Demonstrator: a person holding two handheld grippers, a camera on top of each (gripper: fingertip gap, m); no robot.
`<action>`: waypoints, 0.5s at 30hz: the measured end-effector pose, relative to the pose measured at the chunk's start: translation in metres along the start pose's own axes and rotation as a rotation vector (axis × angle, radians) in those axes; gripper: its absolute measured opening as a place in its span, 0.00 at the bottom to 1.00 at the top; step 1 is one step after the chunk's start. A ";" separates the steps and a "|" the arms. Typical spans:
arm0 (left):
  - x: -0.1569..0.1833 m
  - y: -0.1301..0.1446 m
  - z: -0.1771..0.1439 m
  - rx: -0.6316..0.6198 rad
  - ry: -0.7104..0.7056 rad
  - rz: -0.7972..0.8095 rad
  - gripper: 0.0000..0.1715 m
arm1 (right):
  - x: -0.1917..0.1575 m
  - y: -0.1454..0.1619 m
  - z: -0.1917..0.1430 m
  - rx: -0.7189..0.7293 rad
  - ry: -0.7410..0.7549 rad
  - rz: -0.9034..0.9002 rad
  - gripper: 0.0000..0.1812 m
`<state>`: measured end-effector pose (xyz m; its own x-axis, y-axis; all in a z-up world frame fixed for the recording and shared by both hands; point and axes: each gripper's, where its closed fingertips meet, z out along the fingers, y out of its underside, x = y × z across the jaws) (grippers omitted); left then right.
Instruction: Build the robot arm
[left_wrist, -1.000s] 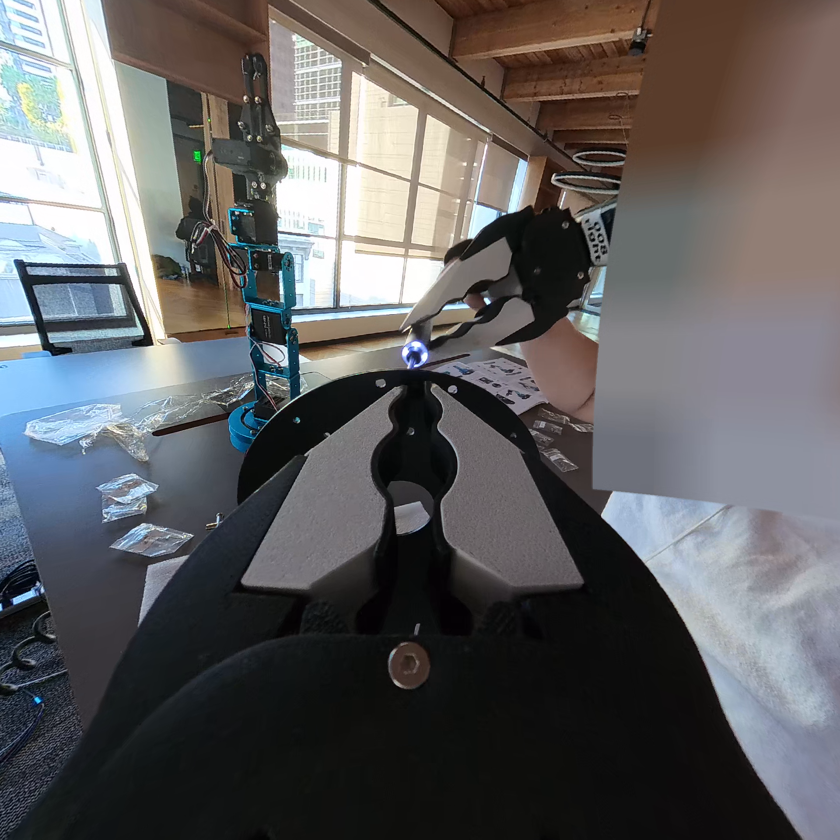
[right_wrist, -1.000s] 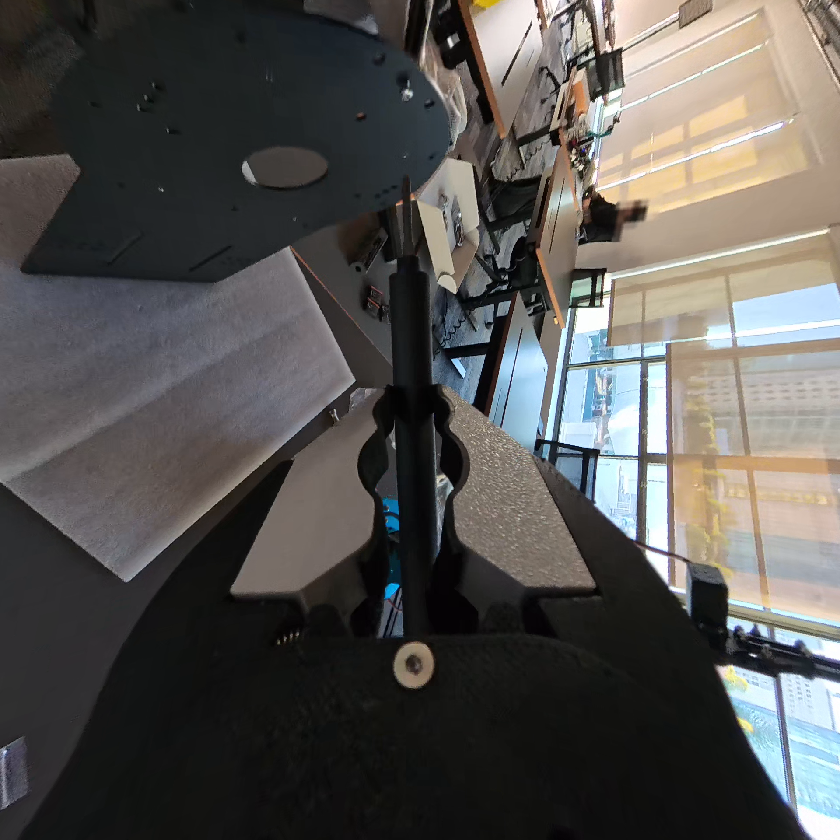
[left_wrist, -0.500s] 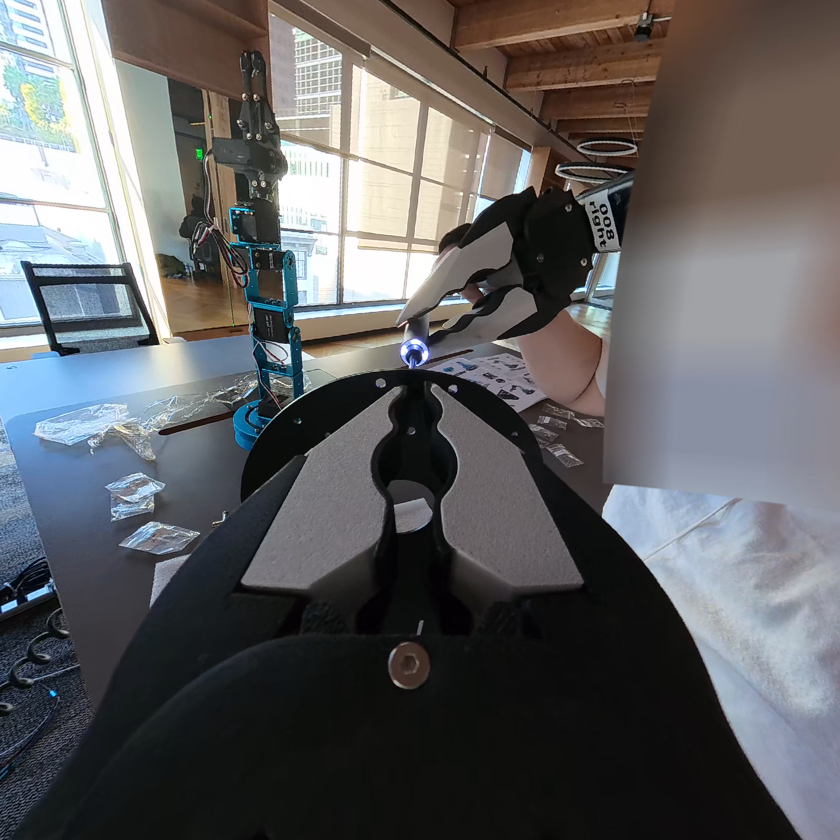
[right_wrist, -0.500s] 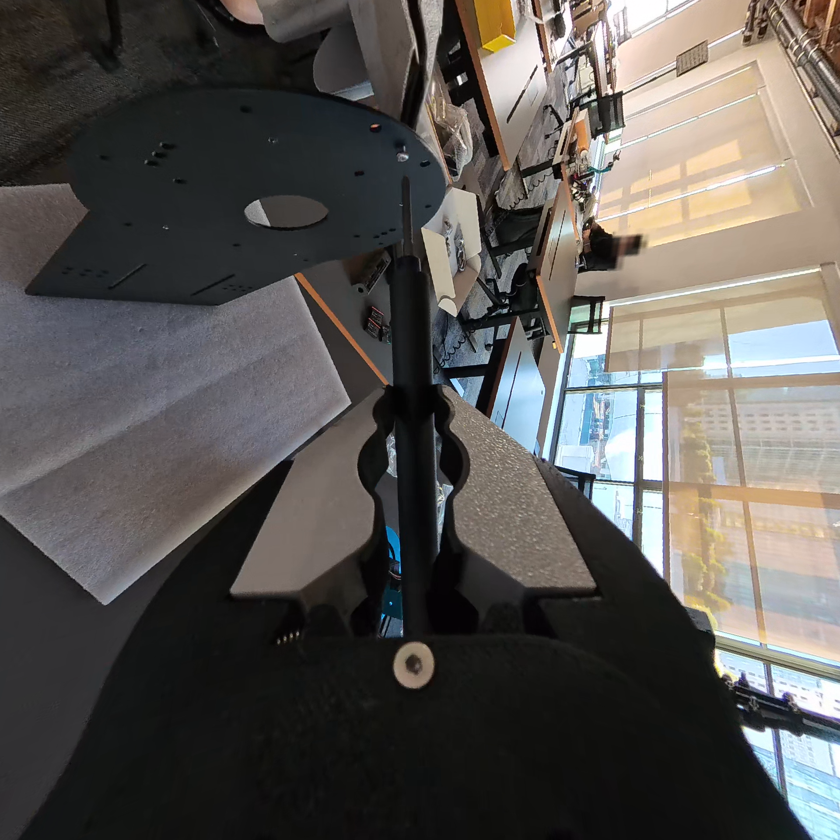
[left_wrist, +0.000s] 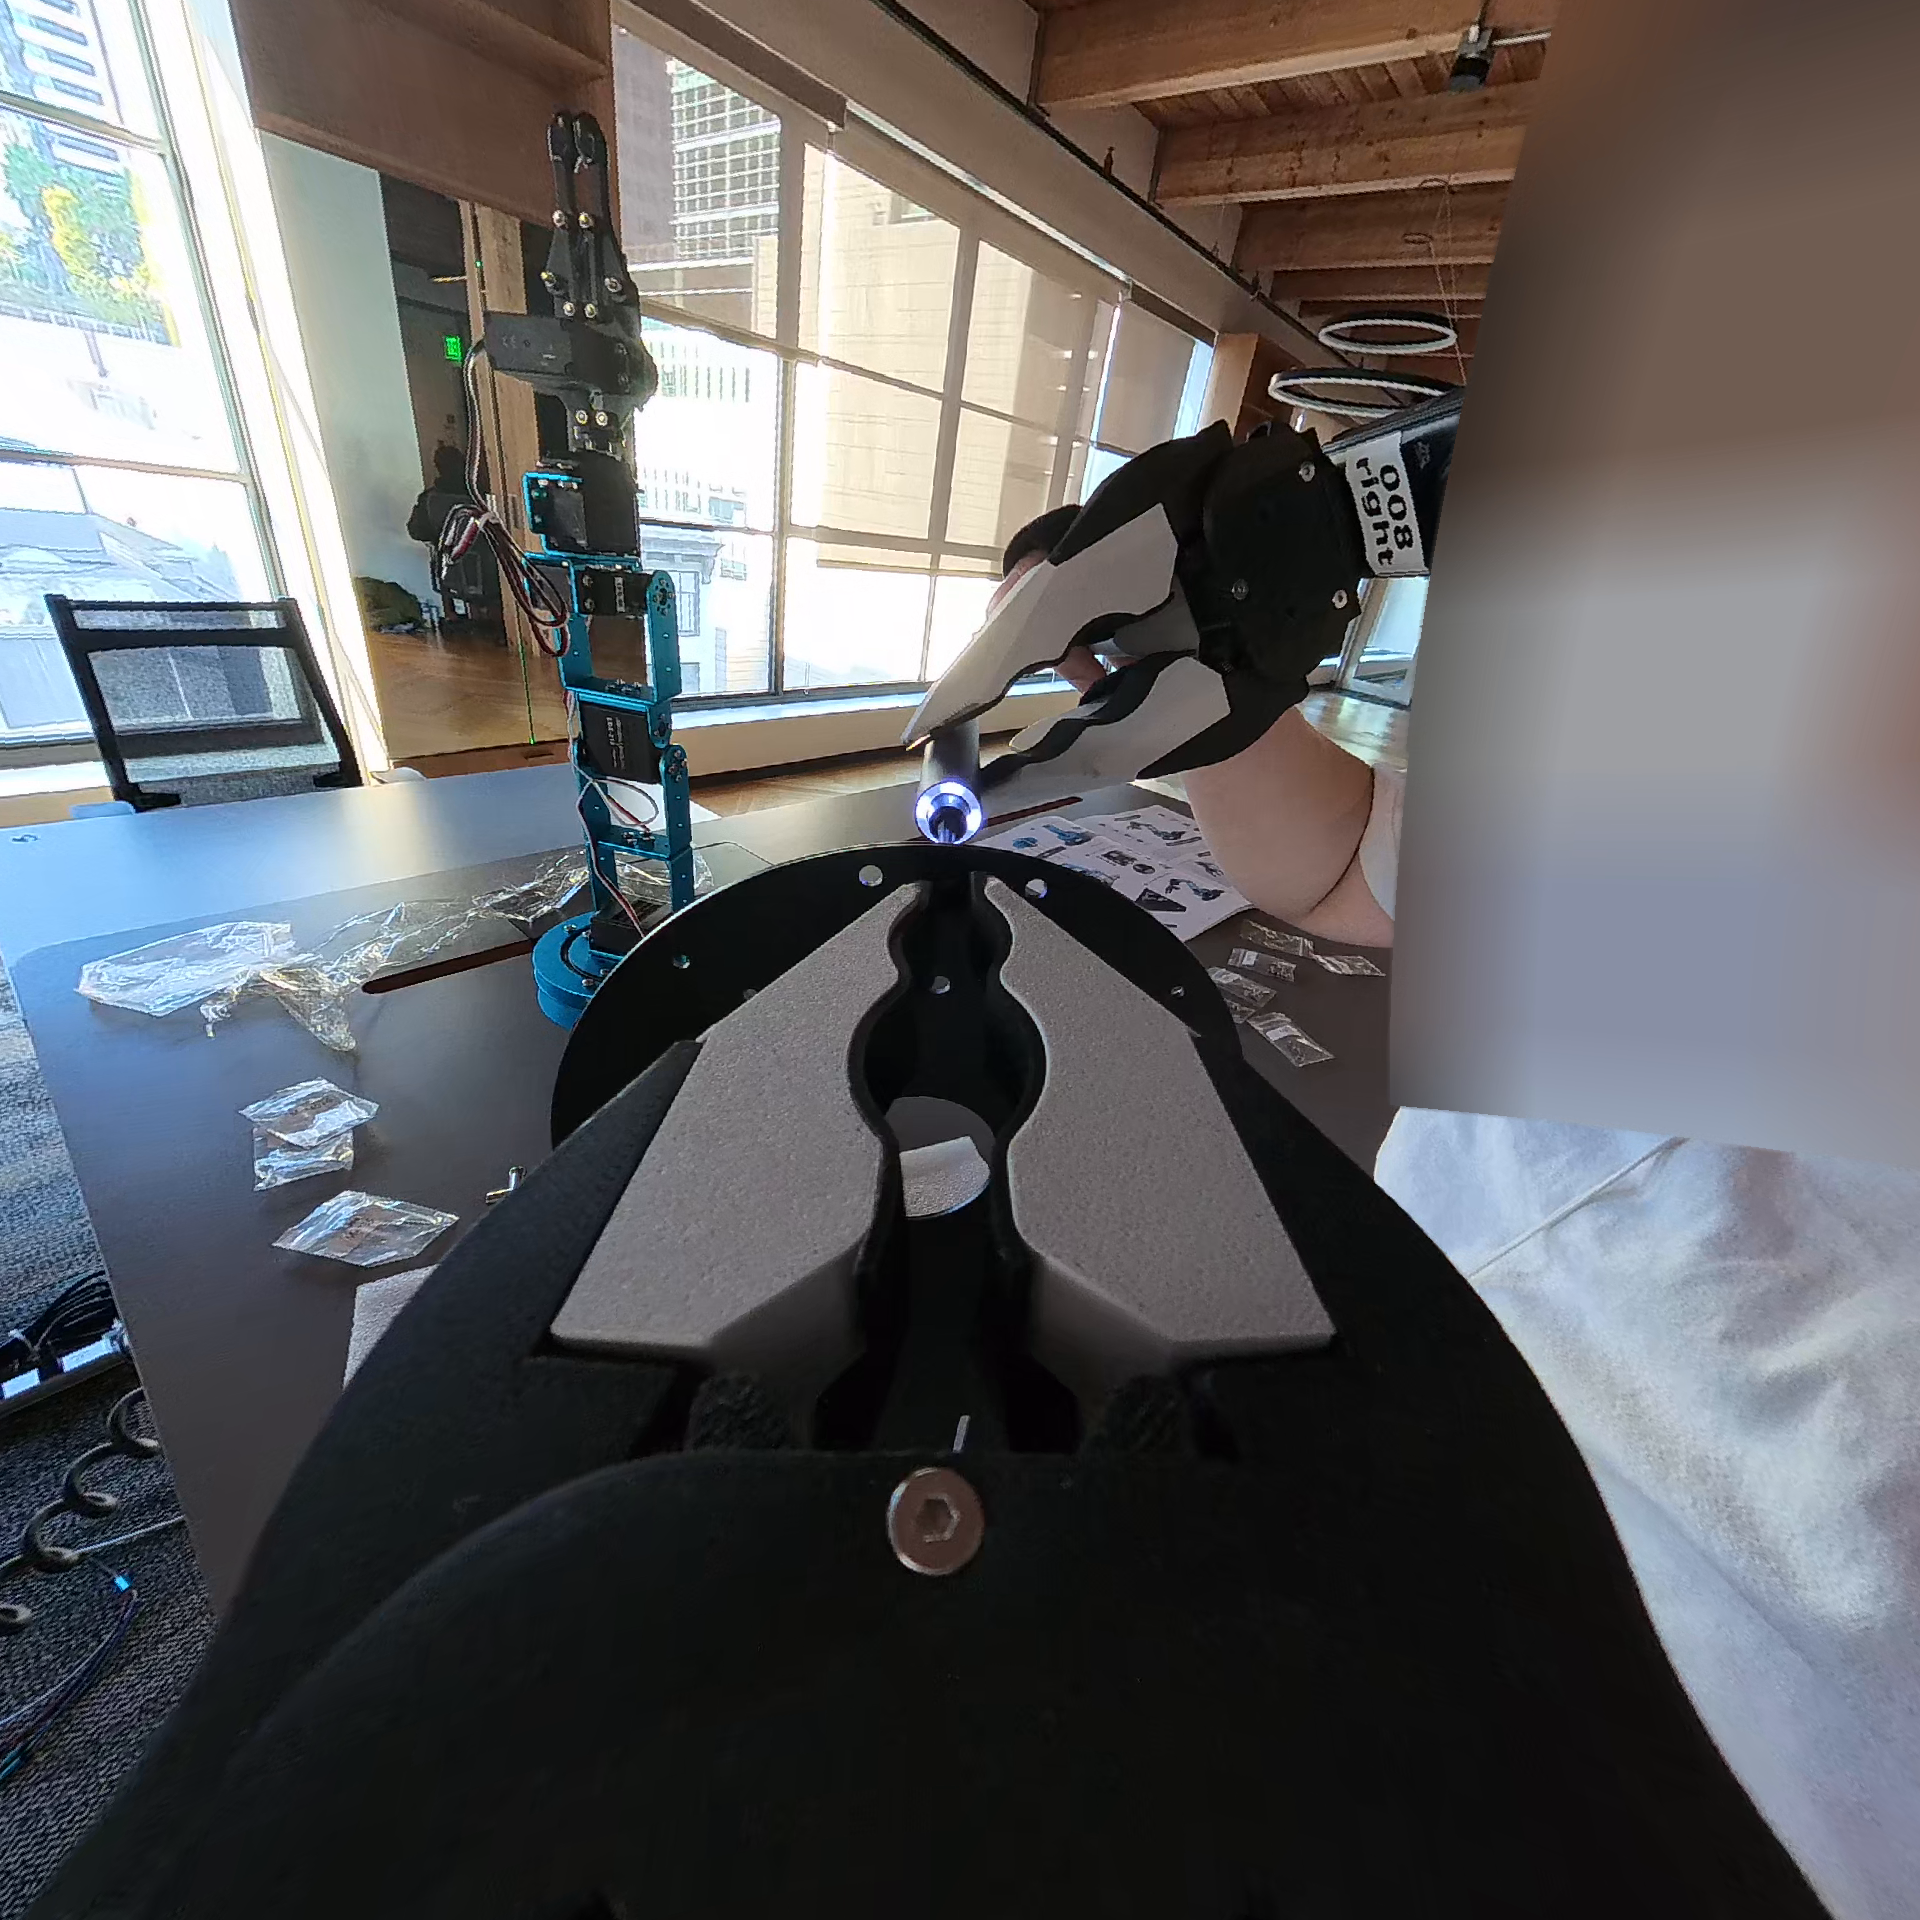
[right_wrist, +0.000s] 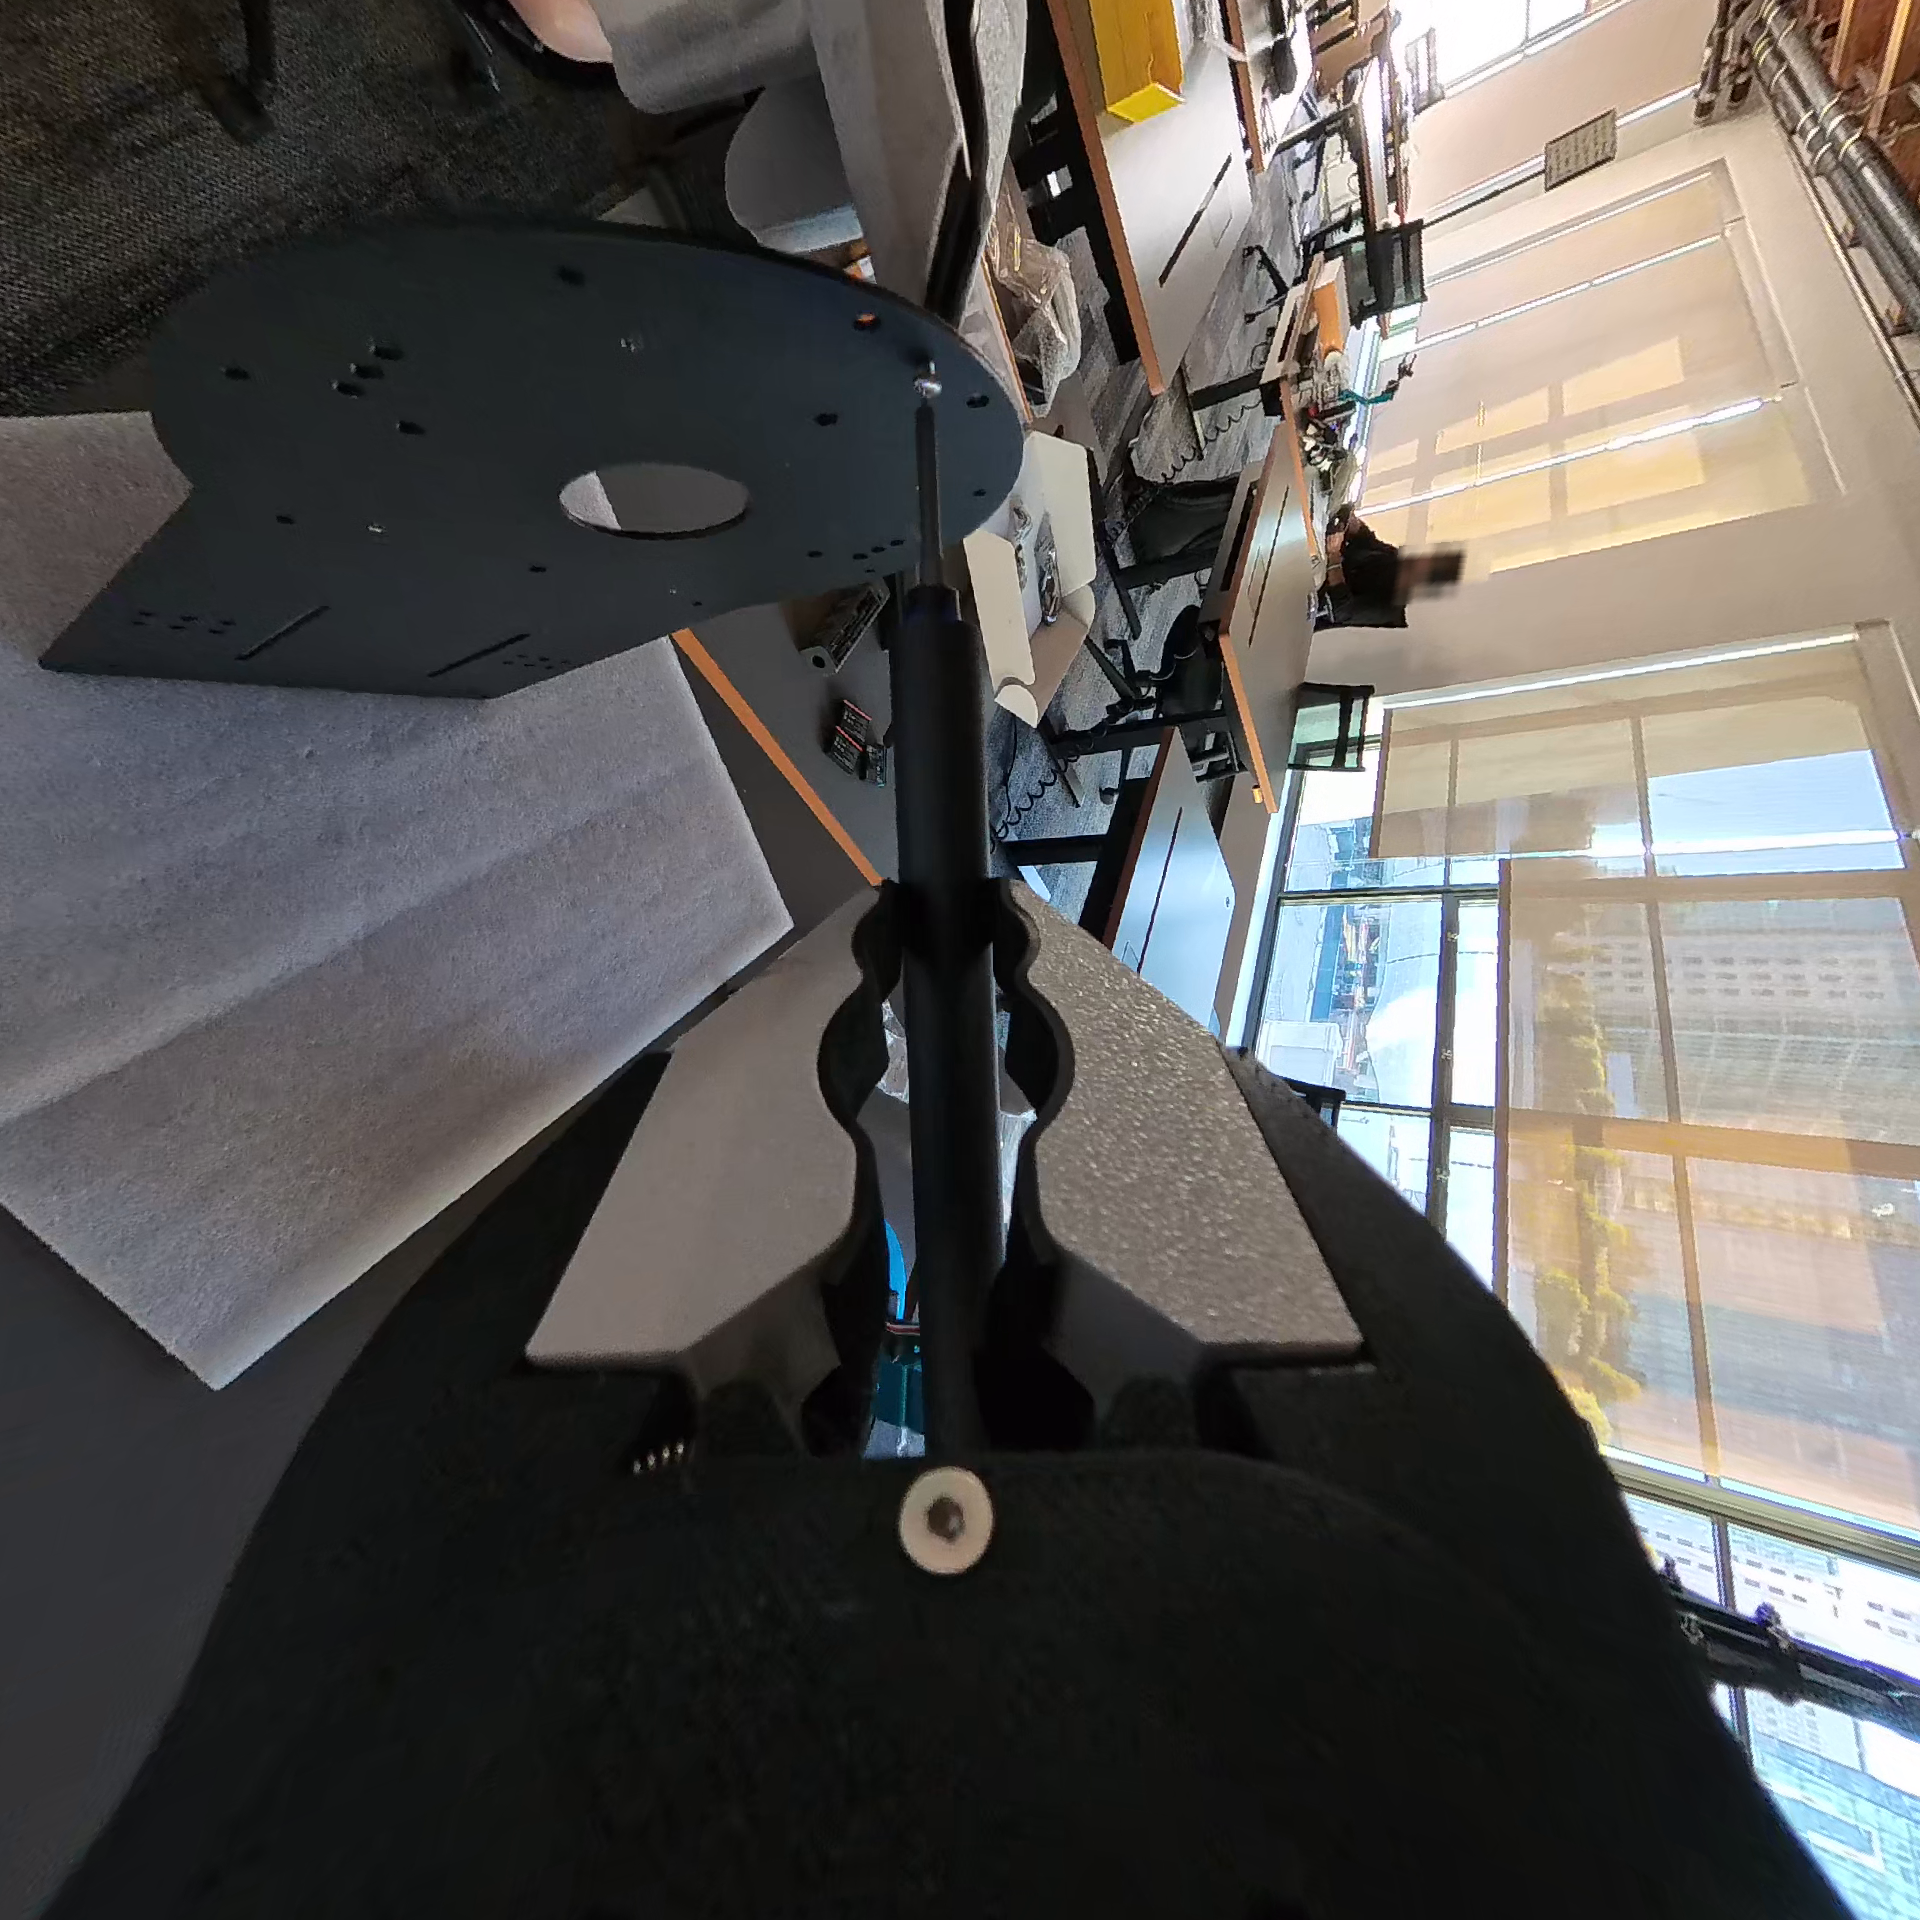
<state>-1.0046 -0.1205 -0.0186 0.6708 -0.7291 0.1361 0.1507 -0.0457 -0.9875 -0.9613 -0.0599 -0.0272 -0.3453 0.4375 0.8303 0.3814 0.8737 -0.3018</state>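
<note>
My left gripper (left_wrist: 948, 894) is shut on a black round plate (left_wrist: 727, 935) with several small holes and one large hole, and holds it nearly level. My right gripper (right_wrist: 940, 894) is shut on a slim black electric screwdriver (right_wrist: 940, 779). The screwdriver's bit touches a small silver screw (right_wrist: 928, 384) near the far rim of the plate (right_wrist: 468, 447). In the left wrist view the right gripper (left_wrist: 961, 727) comes in from the upper right. The screwdriver (left_wrist: 948, 805), with a lit ring, points at the plate's far edge.
A grey foam sheet (right_wrist: 312, 935) lies under the plate on the dark table (left_wrist: 187, 1039). A blue robot arm model (left_wrist: 613, 727) stands behind the plate. Clear plastic bags (left_wrist: 312, 1132), an instruction sheet (left_wrist: 1132, 862) and small part bags (left_wrist: 1268, 997) lie around. A person's white clothing (left_wrist: 1662, 1351) is at right. Left tips to right tips: about 8 centimetres.
The screwdriver bit has moved across the plate's rim onto the silver screw. The right gripper has risen a little in the left wrist view. Both grips are unchanged.
</note>
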 end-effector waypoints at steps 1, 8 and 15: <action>0.000 0.000 0.000 0.000 -0.001 0.001 0.02 | 0.000 0.000 0.000 0.000 0.002 -0.002 0.08; 0.000 0.000 -0.001 0.002 -0.005 0.001 0.02 | 0.002 -0.002 -0.001 0.001 0.012 -0.005 0.08; 0.000 0.000 -0.001 0.007 -0.003 0.000 0.02 | 0.001 -0.003 -0.001 -0.002 0.009 -0.008 0.08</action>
<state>-1.0054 -0.1215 -0.0183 0.6731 -0.7268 0.1366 0.1560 -0.0411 -0.9869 -0.9619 -0.0623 -0.0248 -0.3405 0.4283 0.8370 0.3805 0.8768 -0.2939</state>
